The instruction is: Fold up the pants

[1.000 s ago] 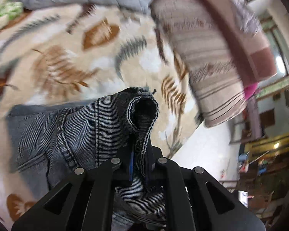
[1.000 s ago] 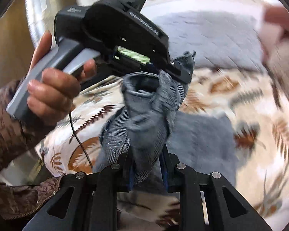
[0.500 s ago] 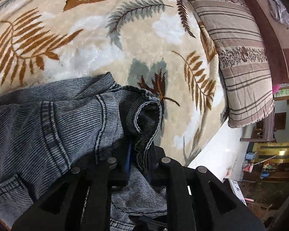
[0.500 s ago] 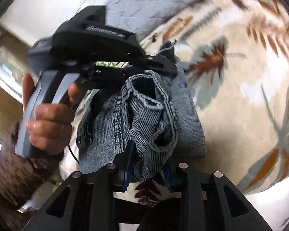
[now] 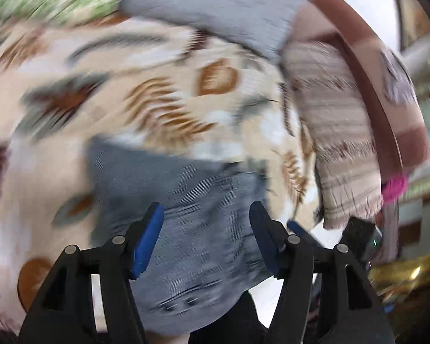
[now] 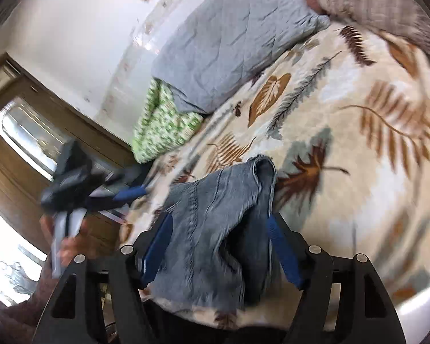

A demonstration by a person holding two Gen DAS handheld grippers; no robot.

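The grey-blue denim pants (image 5: 183, 200) lie folded in a bundle on the leaf-patterned blanket near the bed's front edge. They also show in the right wrist view (image 6: 220, 220). My left gripper (image 5: 206, 215) is open and empty, its blue pads spread just above the pants. My right gripper (image 6: 219, 226) is open and empty too, its pads either side of the bundle without holding it. The left gripper also shows blurred at the left of the right wrist view (image 6: 132, 192). The right gripper's tip shows at the right of the left wrist view (image 5: 298, 228).
The leaf-patterned blanket (image 6: 344, 109) covers the bed. A grey quilted pillow (image 6: 229, 37) and a green patterned cloth (image 6: 163, 126) lie at the back. A striped folded blanket (image 5: 338, 132) lies at the right. A wooden cabinet (image 6: 20, 132) stands beside the bed.
Both grippers have opened and let go of the pants. The pants now lie on the blanket. Both grippers have drawn back from the bundle.
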